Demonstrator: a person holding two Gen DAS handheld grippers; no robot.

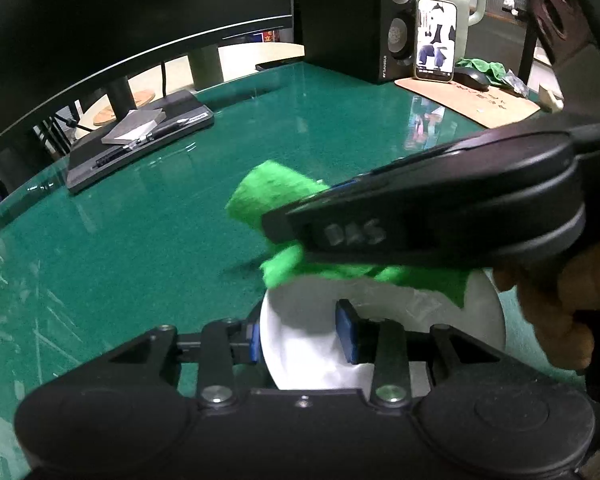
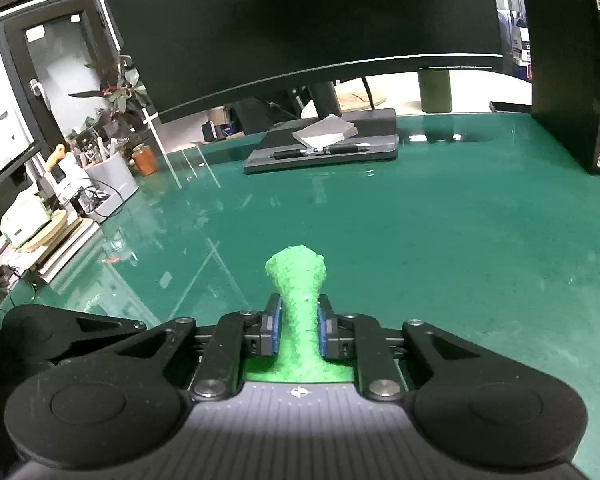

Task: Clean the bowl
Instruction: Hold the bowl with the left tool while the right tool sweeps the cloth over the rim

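Observation:
In the left wrist view, a white bowl (image 1: 384, 320) sits tilted over the green glass desk (image 1: 140, 240). My left gripper (image 1: 300, 338) is shut on its rim, one blue pad outside the wall and one inside. A bright green cloth (image 1: 272, 188) drapes over the bowl's far edge. The black housing of the right tool (image 1: 460, 208) crosses above the bowl from the right, with a hand (image 1: 560, 304) behind it. In the right wrist view, my right gripper (image 2: 299, 326) is shut on the green cloth (image 2: 298, 276), which sticks out forward between the pads. The bowl is hidden there.
A wide monitor (image 2: 300, 20) spans the back, its stand base (image 2: 324, 148) carrying pens and a notepad. A speaker (image 1: 360, 20), a lit phone (image 1: 436, 40), a mouse (image 1: 472, 76) on a cork mat (image 1: 492, 104) and another green cloth (image 1: 484, 66) stand back right. Desk clutter (image 2: 80, 184) lines the left.

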